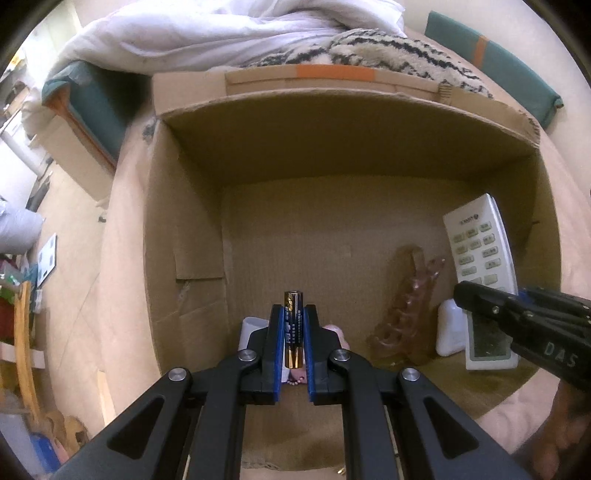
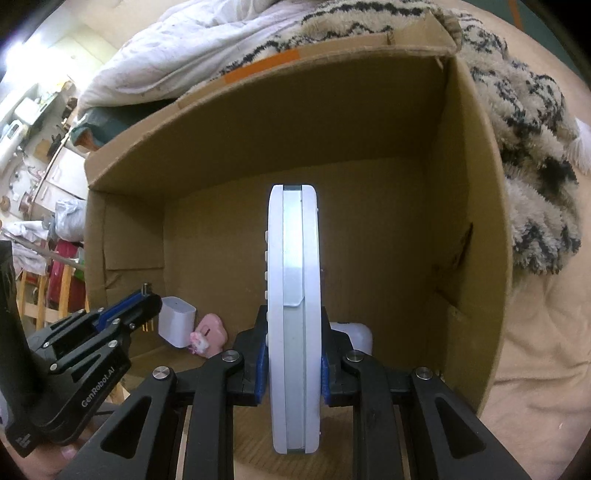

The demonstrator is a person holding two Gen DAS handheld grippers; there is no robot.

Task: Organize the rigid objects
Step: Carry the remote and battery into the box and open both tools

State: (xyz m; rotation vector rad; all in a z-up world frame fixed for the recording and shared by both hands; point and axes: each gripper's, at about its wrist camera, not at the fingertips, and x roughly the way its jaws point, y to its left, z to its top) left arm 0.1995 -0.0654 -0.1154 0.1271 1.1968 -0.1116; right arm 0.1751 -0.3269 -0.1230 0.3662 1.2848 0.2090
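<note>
My left gripper is shut on a blue and gold battery and holds it upright over the open cardboard box. My right gripper is shut on a white remote control, seen edge-on, held upright in the box's right part. In the left wrist view the remote shows its button face, with the right gripper at its lower half. In the right wrist view the left gripper is at the left.
In the box lie a clear brownish hair claw, a white charger block, a pink item and a white rounded object. A white duvet and a striped fluffy blanket lie behind the box.
</note>
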